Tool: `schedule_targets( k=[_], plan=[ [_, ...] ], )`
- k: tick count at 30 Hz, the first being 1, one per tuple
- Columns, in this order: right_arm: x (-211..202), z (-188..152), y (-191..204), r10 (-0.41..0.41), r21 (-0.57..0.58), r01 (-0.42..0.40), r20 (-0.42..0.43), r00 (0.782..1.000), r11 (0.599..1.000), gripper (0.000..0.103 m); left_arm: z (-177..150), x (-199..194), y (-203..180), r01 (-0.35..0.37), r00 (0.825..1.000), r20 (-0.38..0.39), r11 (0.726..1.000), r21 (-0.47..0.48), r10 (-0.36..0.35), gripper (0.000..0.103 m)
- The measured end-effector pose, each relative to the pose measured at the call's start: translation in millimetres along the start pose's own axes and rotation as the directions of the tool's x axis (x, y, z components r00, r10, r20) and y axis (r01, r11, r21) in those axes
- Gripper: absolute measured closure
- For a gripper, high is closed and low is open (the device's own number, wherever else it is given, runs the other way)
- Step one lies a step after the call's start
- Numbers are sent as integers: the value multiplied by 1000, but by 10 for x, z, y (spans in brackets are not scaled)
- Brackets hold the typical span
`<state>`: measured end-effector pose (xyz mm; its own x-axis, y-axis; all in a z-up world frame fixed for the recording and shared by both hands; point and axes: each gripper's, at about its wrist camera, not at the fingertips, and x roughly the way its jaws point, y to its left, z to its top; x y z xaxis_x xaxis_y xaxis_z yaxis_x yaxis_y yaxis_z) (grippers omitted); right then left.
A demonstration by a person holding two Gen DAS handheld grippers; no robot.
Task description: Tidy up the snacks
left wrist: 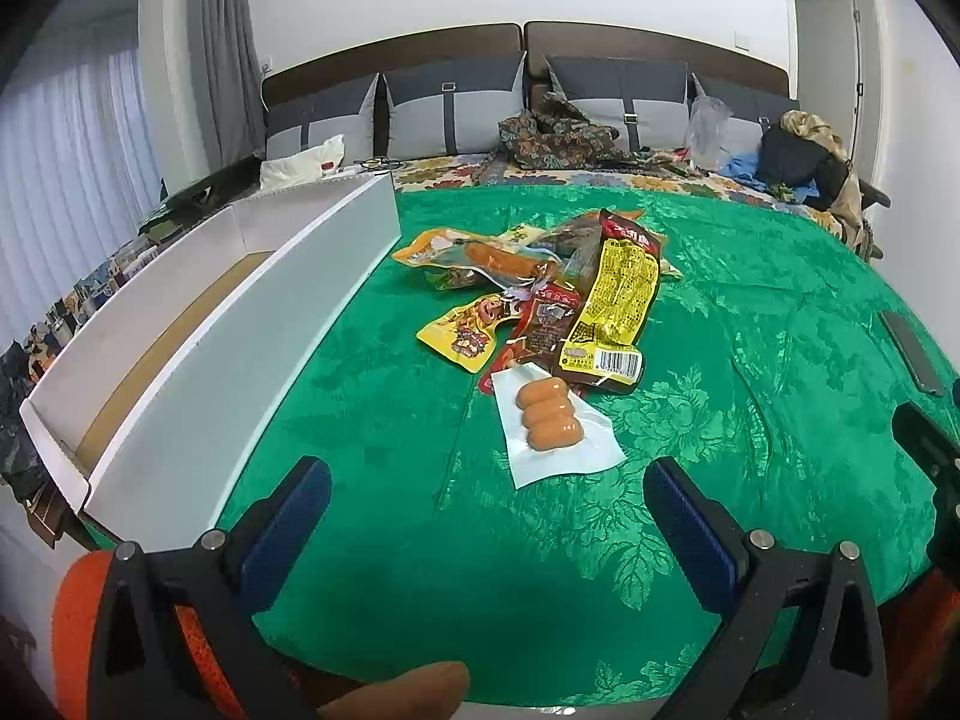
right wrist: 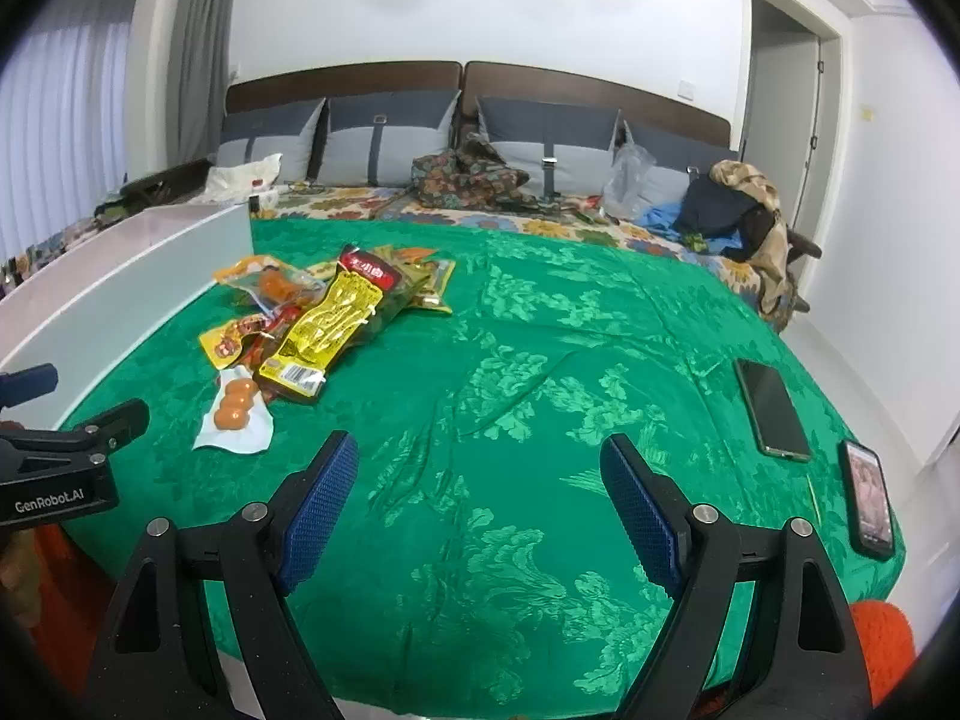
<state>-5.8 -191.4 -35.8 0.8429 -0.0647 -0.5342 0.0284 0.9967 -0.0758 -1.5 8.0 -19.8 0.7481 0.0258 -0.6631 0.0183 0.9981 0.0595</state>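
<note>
Blue-padded jaws of the left gripper (left wrist: 487, 519) stand wide apart and empty, low over the green cloth (left wrist: 390, 420). Just beyond them, slightly right of centre, lies the clear pouch (left wrist: 555, 429) with three orange sausages; nothing is touching it. Its long axis runs away from the gripper and a little to the left, so the jaws as they stand would straddle its width.

The right gripper (right wrist: 480, 480) is likewise released and holds nothing. From its view the pouch (right wrist: 235, 414) sits well off to the left, beyond the left tool, so the left hand is clearly the nearer one.

Farther on, touching the pouch's far end, the snack pile (left wrist: 540, 294) spreads out, with the yellow pack (left wrist: 612, 306) on top, its length also running near to far. To the left of everything stands the white box (left wrist: 240, 324), open, its long wall alongside the snacks. My guess is the pouch goes first, carried leftward over that wall. Two phones (right wrist: 774, 408) lie far right, out of the way.
</note>
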Motion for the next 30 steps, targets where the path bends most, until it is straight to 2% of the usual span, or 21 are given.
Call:
schedule_targets(
  k=[30],
  plan=[
    [125, -143, -52, -3, 5, 4, -43, 999, 1000, 17, -132, 279, -9, 19, 997, -80, 1000, -14, -20, 0]
  ],
)
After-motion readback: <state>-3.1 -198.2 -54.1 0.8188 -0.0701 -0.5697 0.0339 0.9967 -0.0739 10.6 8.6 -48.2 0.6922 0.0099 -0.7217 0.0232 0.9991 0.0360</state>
